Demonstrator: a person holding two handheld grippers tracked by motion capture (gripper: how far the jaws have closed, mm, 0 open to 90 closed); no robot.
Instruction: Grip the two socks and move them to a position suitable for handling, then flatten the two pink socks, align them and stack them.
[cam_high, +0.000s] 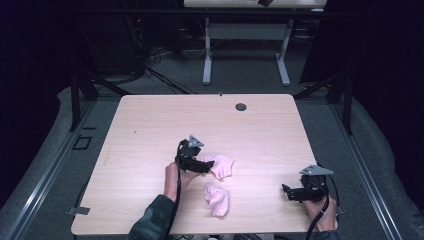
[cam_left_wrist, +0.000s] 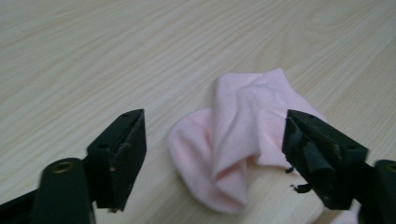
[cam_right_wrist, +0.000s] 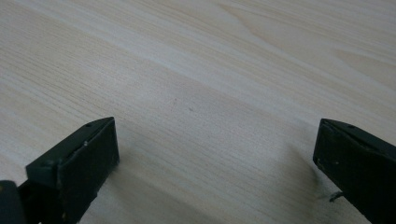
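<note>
Left hand-held gripper (cam_left_wrist: 212, 154), jaws spread around the crumpled pink sock (cam_left_wrist: 238, 140) on the tabletop (cam_left_wrist: 93, 56) at centre, could snag a fold, while the open right hand-held gripper (cam_right_wrist: 215, 154) idles at four o'clock.

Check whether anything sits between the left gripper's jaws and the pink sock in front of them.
Nothing visible does. The left gripper is open, and the pink sock lies crumpled on the bare table between its jaws.
</note>
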